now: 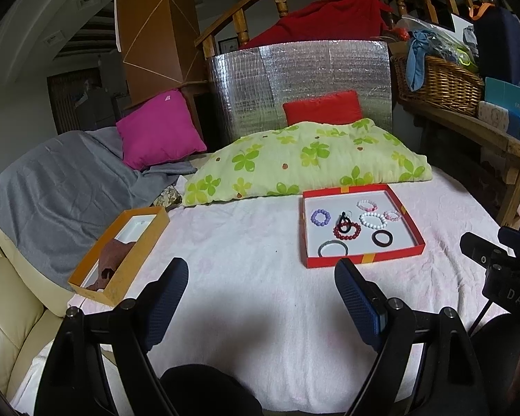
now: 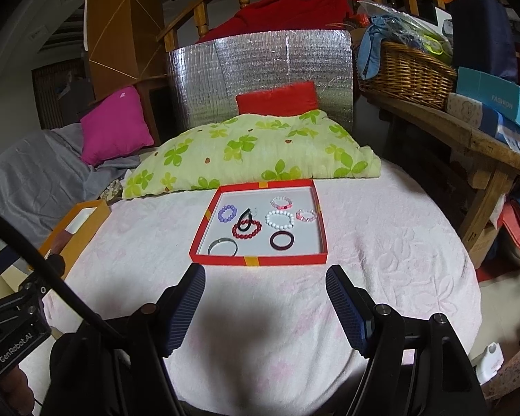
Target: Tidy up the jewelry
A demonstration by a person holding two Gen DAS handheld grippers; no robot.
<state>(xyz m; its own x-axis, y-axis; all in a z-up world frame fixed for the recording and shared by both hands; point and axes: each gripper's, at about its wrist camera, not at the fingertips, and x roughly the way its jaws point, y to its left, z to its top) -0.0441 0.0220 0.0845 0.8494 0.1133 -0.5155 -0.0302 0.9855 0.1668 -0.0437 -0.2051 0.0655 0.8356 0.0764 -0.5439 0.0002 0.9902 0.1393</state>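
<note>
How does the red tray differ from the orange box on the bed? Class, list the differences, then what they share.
The red tray is wide and roughly square; the orange box is narrow and long. The red tray holds several bracelets, including a white bead bracelet; the orange box holds a brownish piece, with no bracelet visible. The red tray has yellow tape marks; the orange box has none visible. Both are open, white-lined, resting on the pink blanket.

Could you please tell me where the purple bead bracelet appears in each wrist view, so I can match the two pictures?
Left wrist view: the purple bead bracelet lies right of centre, in the far-left part of the red tray.
Right wrist view: the bracelet lies near the centre, again in the tray's far-left part.
Shared landmark: the red bead bracelet lying just beside it.
</note>
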